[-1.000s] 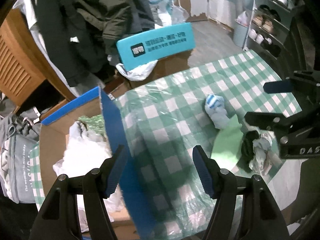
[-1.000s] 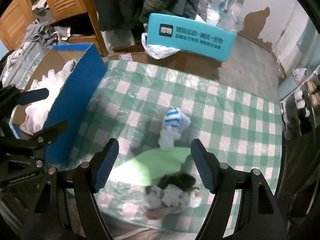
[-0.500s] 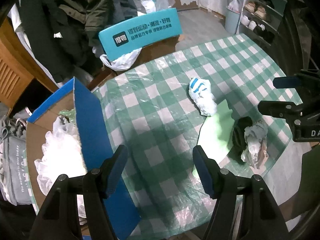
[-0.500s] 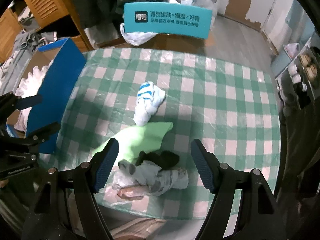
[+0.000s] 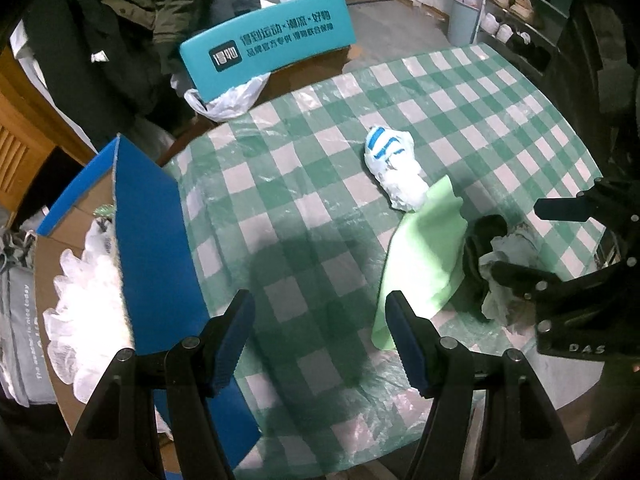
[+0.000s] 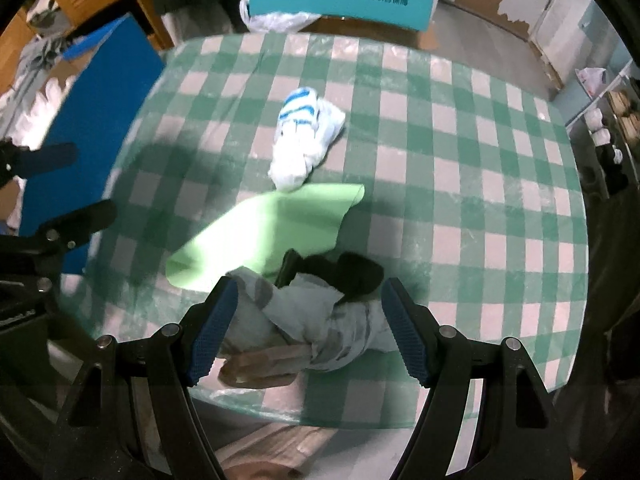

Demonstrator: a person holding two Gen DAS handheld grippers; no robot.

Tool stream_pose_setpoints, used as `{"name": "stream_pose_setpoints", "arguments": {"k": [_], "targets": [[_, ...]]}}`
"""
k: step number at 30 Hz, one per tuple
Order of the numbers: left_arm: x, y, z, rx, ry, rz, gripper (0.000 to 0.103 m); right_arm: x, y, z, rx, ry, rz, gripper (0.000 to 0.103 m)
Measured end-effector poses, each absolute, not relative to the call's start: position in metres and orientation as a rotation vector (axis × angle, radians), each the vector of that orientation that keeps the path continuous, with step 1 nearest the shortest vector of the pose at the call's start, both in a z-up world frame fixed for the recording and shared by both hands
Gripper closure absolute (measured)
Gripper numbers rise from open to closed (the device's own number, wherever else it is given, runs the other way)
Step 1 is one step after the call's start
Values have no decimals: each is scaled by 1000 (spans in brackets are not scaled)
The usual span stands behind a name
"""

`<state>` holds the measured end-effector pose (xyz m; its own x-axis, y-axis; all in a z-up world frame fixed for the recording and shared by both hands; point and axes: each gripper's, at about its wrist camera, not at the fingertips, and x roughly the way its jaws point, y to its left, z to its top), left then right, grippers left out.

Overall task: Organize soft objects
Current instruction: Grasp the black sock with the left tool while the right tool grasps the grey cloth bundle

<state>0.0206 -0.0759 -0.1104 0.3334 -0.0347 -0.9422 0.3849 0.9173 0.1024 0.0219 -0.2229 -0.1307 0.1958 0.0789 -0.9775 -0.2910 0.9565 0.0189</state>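
The right gripper (image 6: 306, 330) hangs with its jaws spread wide on either side of a crumpled grey-and-white bundle (image 6: 320, 320) at the near edge of the table (image 6: 500, 184) — a stance that reads as lining up for a pinch, though nothing is clamped and I cannot tell whether the pads touch the cloth. A black sock (image 6: 352, 272) lies tangled against the far side of the bundle, so closing here may well lift both. Both rest partly on a pale green cloth (image 6: 272, 228), spread flat, whose far corner touches a white sock with blue stripes (image 6: 304, 136) lying alone nearer the table's middle. The left gripper (image 5: 320, 340) is also wide open and holds nothing; it hovers over bare checked tablecloth between the green cloth (image 5: 424, 256) and the blue-sided cardboard box (image 5: 156, 248) at the table's left edge. That box already holds crinkled white plastic (image 5: 88, 300) and looks like the place for the soft things, which would explain the left hand waiting beside it.
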Motion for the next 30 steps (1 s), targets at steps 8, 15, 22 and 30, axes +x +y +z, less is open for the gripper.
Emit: {"name": "stream_pose_setpoints", "arguments": {"k": [8,15,22,30], "targets": [[17,-86,-122,365,1234,-302,34,8,-238,-148,-245,1398,230,29],[17,-100,-130,375,1251,-339,34,10,-274,-149,-202,1415,153,29],[17,-111,-133,387,1260,-354,34,15,-305,-151,-158,1421,87,29],[18,-122,-131,388,1255,-371,32,13,-329,-155,-128,1444,24,29]]}}
